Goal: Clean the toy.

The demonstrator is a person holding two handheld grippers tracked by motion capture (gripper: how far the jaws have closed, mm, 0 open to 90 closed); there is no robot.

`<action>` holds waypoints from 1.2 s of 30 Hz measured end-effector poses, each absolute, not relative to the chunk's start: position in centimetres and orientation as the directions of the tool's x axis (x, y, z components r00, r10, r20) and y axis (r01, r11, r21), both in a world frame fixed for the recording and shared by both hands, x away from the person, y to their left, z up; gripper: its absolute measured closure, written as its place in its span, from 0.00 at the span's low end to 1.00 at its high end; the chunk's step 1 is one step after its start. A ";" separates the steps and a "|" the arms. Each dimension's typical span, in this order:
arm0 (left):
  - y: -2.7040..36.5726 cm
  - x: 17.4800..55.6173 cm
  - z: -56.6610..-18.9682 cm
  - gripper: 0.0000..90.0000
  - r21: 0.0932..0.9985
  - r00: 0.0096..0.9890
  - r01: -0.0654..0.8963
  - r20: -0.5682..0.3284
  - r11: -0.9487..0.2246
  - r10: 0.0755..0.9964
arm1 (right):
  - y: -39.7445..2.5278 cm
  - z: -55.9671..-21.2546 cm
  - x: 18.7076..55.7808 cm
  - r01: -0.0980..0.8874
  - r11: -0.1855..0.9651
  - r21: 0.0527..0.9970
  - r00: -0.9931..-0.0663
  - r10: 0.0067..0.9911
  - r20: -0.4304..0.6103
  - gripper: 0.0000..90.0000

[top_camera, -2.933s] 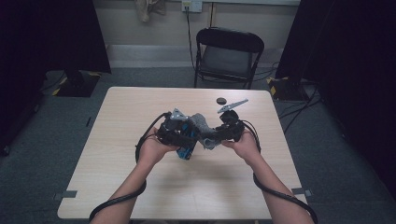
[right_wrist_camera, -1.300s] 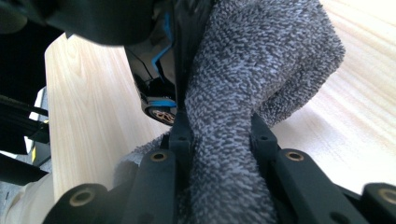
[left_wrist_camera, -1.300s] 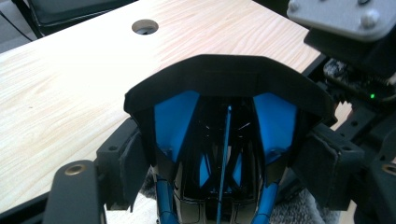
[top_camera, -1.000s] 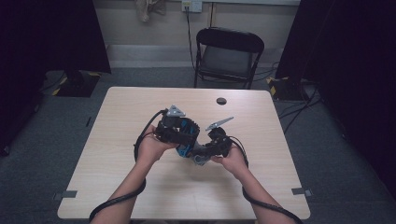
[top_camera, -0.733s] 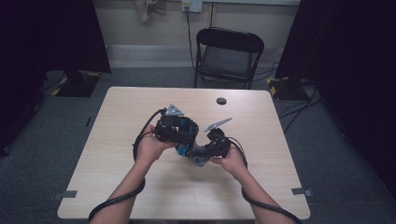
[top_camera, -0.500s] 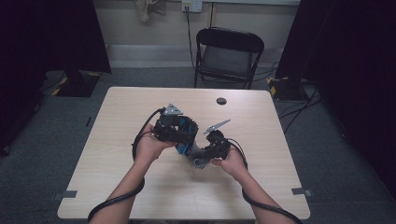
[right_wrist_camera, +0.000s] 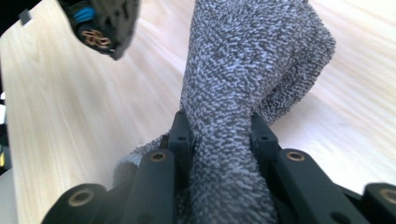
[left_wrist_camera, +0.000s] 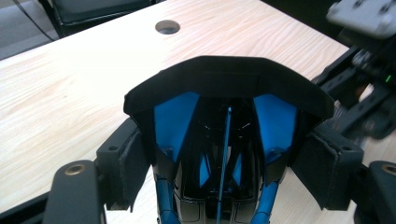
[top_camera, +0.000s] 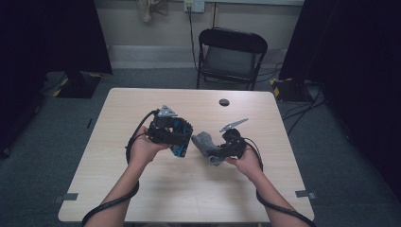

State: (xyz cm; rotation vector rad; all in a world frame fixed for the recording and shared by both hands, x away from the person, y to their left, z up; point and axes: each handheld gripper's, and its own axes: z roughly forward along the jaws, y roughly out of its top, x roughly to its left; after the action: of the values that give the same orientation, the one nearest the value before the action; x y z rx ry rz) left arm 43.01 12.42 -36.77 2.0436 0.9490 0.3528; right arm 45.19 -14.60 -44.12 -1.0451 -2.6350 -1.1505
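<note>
1. The left gripper (top_camera: 182, 142) holds a black and blue shoe (left_wrist_camera: 224, 140). In the left gripper view its two jaws press on the shoe's two sides, so they stand quite wide apart and are closed on it.
2. The right gripper (top_camera: 218, 152) pinches a grey sock (top_camera: 204, 143). In the right gripper view (right_wrist_camera: 222, 140) the jaws are almost together, with only the bunched knit fabric of the sock (right_wrist_camera: 243, 70) between them.
3. Both things are lifted a little above the wooden table (top_camera: 142, 189), near its middle, between the person's two hands.
4. The relation that matters: in the high view the sock lies just to the right of the shoe, very near but, as far as I can see, not touching it. The right gripper is the nearer one to the sock, because it already has it.
5. The sock's long axis runs away from the right gripper toward the shoe, with its free end pointing to the left and a little away from the person.
6. The shoe's long axis runs along the left gripper; I cannot tell for sure whether the black rim facing that camera is the opening or the toe.
7. My judgement: the next move is to bring the sock's free end across the small gap to the shoe, so the two axes must line up first.
</note>
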 end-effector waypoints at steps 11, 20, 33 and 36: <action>14.4 42.8 -37.5 0.28 0.771 0.653 0.521 -0.085 -0.366 0.752 | -17.9 -43.7 45.7 0.640 0.455 0.620 -0.728 0.616 0.300 0.78; 16.5 42.4 -38.3 0.28 0.754 0.634 0.542 -0.077 -0.371 0.770 | -20.2 -43.4 45.8 0.655 0.431 0.621 -0.702 0.652 0.288 0.77; 20.1 41.7 -39.3 0.28 0.733 0.590 0.582 -0.081 -0.353 0.803 | -23.5 -43.3 45.8 0.676 0.393 0.623 -0.656 0.706 0.267 0.77; 20.8 41.6 -39.3 0.28 0.725 0.581 0.590 -0.076 -0.356 0.810 | -24.0 -43.3 45.8 0.678 0.407 0.612 -0.649 0.722 0.240 0.77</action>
State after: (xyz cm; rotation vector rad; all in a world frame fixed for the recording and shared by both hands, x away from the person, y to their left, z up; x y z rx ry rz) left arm 41.58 20.77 -39.35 2.0795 1.1108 0.3845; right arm 45.77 -24.04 -43.33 -1.3383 -2.6867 -1.1212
